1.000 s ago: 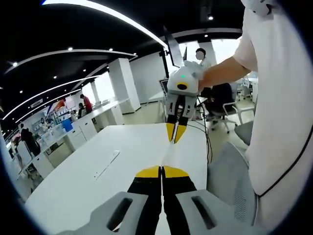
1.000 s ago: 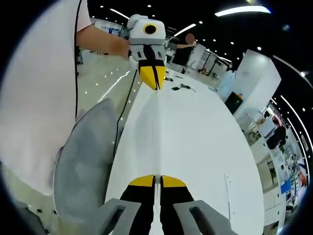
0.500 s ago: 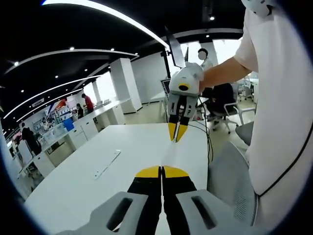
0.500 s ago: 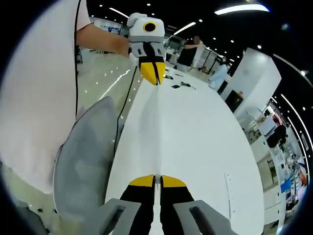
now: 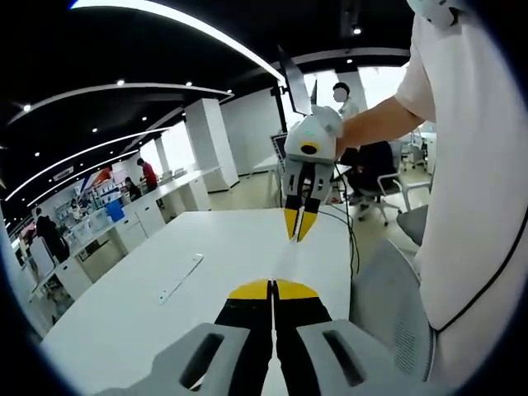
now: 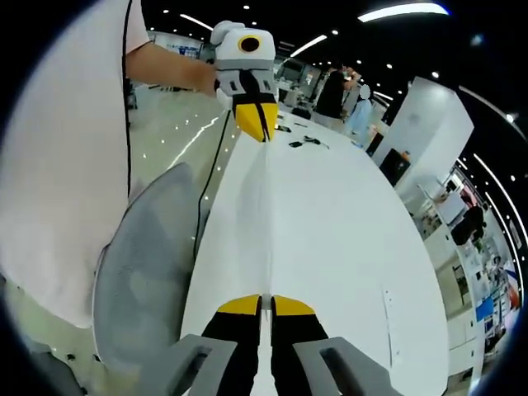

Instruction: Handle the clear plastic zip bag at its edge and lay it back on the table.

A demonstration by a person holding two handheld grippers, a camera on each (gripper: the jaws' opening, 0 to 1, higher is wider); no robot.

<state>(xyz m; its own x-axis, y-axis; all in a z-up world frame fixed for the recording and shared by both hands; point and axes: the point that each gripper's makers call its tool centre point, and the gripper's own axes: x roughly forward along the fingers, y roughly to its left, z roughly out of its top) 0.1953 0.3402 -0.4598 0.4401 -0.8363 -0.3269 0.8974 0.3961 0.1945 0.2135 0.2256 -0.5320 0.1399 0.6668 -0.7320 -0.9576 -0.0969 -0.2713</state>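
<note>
Count as observed. Grippers: two, the left gripper point(image 5: 271, 289) with its jaws closed together at the near edge of one clear plastic zip bag point(image 5: 283, 260), and the right gripper point(image 5: 298, 233) straight ahead of those jaws, its jaws pinched on the far edge of the same bag. Benches: one white bench point(image 5: 165, 289) beneath both pairs of jaws. Chairs: one grey mesh chair point(image 5: 388, 301) to the right of the left jaws. Flat white strips: one strip point(image 5: 181, 278) on the bench, left of the left jaws. Small dark items: a few point(image 6: 307, 143) on the bench beyond the far jaws in the right gripper view, too small to count exactly.
</note>
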